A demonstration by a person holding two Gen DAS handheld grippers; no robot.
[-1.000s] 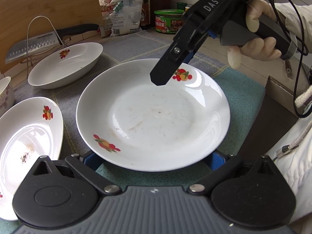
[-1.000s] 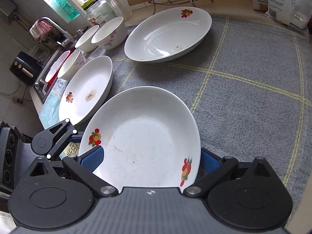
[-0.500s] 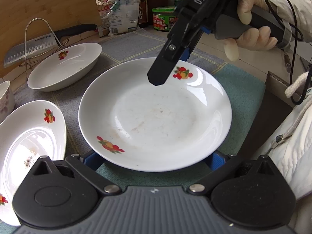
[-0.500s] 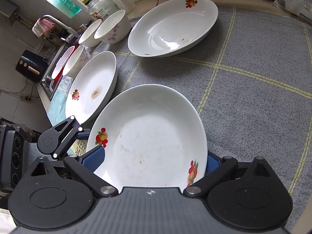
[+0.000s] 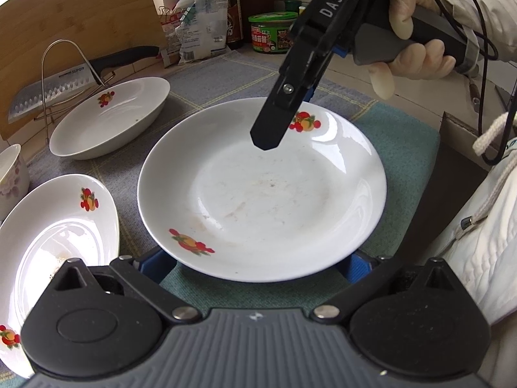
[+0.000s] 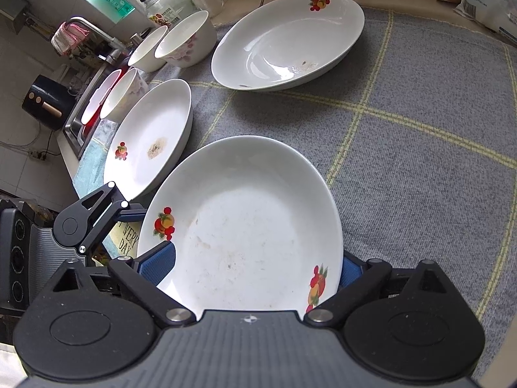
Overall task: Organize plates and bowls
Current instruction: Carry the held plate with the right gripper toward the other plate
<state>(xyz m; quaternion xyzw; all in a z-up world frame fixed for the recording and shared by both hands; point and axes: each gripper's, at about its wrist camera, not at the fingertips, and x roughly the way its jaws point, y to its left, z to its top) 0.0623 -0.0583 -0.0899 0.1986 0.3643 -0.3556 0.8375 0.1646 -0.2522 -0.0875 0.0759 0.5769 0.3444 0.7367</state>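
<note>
Very little has shifted in the last second. The plate (image 5: 261,190) sits where it was, on the teal cloth (image 5: 407,161) at the near corner of the table, and the right hand-held gripper (image 5: 268,132) has only tipped up steeper, with its tip kept over the far rim by the fruit print. The left hand-held gripper (image 5: 253,265) has barely stirred at the near rim.

Both stand released. The left one's blue pads are spread wide, tucked under the rim's edge. From the right wrist view one pad lies over the plate's face and the other beyond its rim, too far apart to be pinching. So I'd say the lift has not begun, and the plate waits on a closing grip.

Room is tight to the left: the stained plate (image 6: 152,139) lies just beside it, with the bowls beyond near the sink. The oval dish (image 6: 287,38) stands well apart. The grey mat (image 6: 420,161) is open, while the table drops off close on the person's side.
</note>
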